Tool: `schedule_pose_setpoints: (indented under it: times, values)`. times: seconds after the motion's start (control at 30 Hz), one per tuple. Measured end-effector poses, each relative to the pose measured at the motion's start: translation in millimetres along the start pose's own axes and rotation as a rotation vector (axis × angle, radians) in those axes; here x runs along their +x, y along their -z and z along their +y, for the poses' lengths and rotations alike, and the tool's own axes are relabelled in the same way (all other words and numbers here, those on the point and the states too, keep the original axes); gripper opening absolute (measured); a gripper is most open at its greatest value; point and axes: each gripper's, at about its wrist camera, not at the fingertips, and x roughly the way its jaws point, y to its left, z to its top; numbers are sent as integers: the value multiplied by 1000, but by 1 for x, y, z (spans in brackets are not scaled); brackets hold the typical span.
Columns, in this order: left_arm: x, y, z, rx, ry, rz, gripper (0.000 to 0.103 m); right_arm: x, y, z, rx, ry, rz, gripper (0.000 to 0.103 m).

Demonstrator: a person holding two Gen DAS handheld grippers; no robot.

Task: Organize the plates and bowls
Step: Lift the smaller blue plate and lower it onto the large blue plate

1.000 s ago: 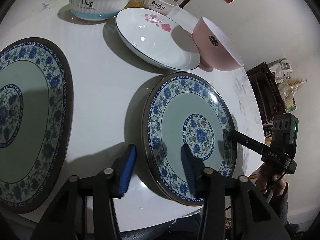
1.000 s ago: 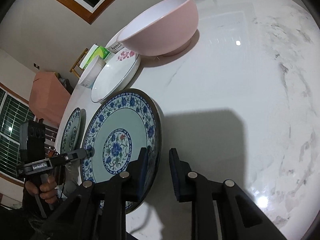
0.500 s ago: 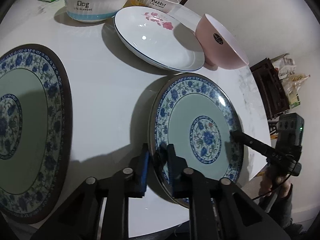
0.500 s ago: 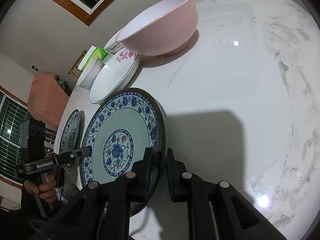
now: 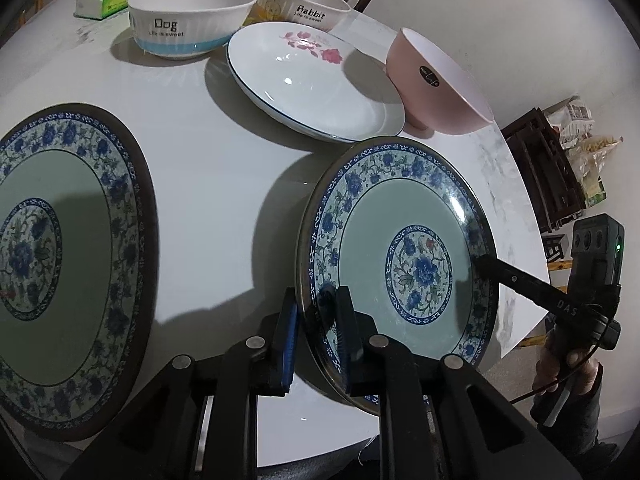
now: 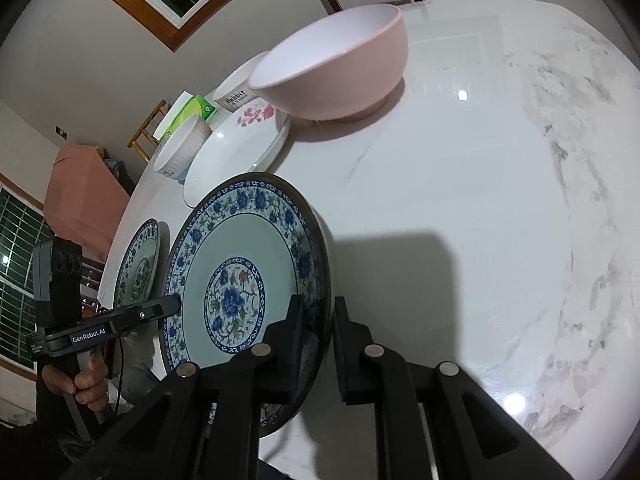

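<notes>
Worktop [image 5: 224, 184]: floral plate [image 5: 312, 80] centre-far, Dog bowl [image 5: 192, 20] to its left, smooth bowl [image 5: 436, 84] to its right, patterned plates [image 5: 400, 248] near.

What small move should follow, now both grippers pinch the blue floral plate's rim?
Probably lift it level and carry it toward the matching plate: the left gripper and right gripper are shut on opposite rims of the blue floral plate.
</notes>
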Motion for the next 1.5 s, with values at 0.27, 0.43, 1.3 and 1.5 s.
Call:
schedule_pose_setpoints:
  times: [0.27, 0.43, 1.3, 1.5]
  values:
    - [-16, -4, 6, -4, -21, -30, 15, 1, -7, 18, -21, -9, 1, 14]
    - [-31, -6, 17, -14, -43, -54, 15, 5, -13, 37, -51, -22, 3, 14]
    - [-110, -15, 100, -92, -161, -181, 16, 57, -40, 142, -140, -117, 46, 14]
    - [-126, -8, 128, -137, -199, -198, 17, 82, -41, 173, -159, -140, 92, 14]
